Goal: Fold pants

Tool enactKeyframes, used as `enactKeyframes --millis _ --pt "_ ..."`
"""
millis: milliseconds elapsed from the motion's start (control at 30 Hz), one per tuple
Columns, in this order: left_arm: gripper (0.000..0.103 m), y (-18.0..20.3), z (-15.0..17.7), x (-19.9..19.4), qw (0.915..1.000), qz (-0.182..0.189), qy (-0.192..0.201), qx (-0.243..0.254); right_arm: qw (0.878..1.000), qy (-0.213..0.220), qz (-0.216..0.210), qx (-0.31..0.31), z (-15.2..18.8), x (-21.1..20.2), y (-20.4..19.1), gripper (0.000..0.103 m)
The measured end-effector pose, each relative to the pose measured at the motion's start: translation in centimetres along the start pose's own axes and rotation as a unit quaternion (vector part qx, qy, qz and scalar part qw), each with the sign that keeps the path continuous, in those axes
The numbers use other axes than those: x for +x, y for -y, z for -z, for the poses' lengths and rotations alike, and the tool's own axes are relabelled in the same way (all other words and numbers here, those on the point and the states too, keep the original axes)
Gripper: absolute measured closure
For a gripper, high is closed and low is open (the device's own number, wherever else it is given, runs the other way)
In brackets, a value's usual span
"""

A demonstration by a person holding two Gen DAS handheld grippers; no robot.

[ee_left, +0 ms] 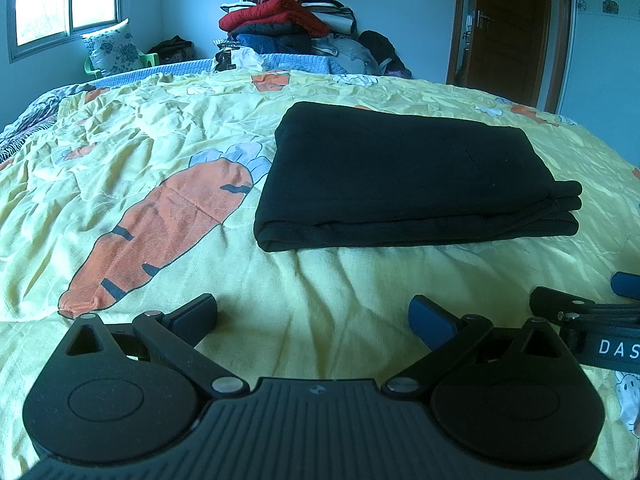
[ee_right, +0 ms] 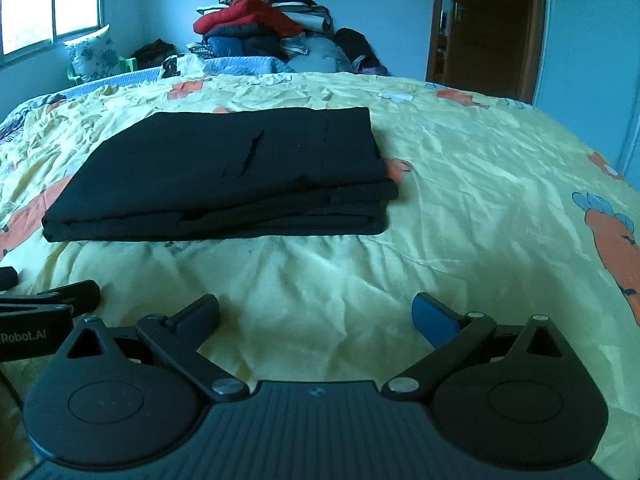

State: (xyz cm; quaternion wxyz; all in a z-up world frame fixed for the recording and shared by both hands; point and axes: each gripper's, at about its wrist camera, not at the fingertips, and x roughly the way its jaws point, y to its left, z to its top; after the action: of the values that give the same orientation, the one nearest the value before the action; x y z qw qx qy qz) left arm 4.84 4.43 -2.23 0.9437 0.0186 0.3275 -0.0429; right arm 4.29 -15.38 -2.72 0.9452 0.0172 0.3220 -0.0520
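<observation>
Black pants (ee_left: 404,176) lie folded in a flat rectangle of stacked layers on the yellow bedspread (ee_left: 320,280). In the right wrist view the same pants (ee_right: 232,176) sit left of centre. My left gripper (ee_left: 314,318) hovers near the bed's front, well short of the pants, open with nothing between its fingers. My right gripper (ee_right: 316,316) is likewise open and empty, back from the pants' near edge. Each gripper shows at the edge of the other's view: the right gripper (ee_left: 592,316) at far right, the left gripper (ee_right: 44,304) at far left.
The yellow bedspread (ee_right: 460,200) carries large orange carrot prints (ee_left: 160,232). A tall pile of clothes (ee_left: 288,20) stands beyond the bed's far edge. A window (ee_left: 64,0) is at the left, a brown door (ee_left: 512,28) at the right, and a floral pillow (ee_left: 114,48) on a green chair.
</observation>
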Motion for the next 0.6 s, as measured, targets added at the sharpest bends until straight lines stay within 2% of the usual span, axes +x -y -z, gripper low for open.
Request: enactKeyframes --millis 600 --pt "0.000 0.01 0.00 0.01 1.0000 0.000 0.000 0.000 1.000 0.000 -0.001 0.000 -0.01 0.07 0.16 0.000"
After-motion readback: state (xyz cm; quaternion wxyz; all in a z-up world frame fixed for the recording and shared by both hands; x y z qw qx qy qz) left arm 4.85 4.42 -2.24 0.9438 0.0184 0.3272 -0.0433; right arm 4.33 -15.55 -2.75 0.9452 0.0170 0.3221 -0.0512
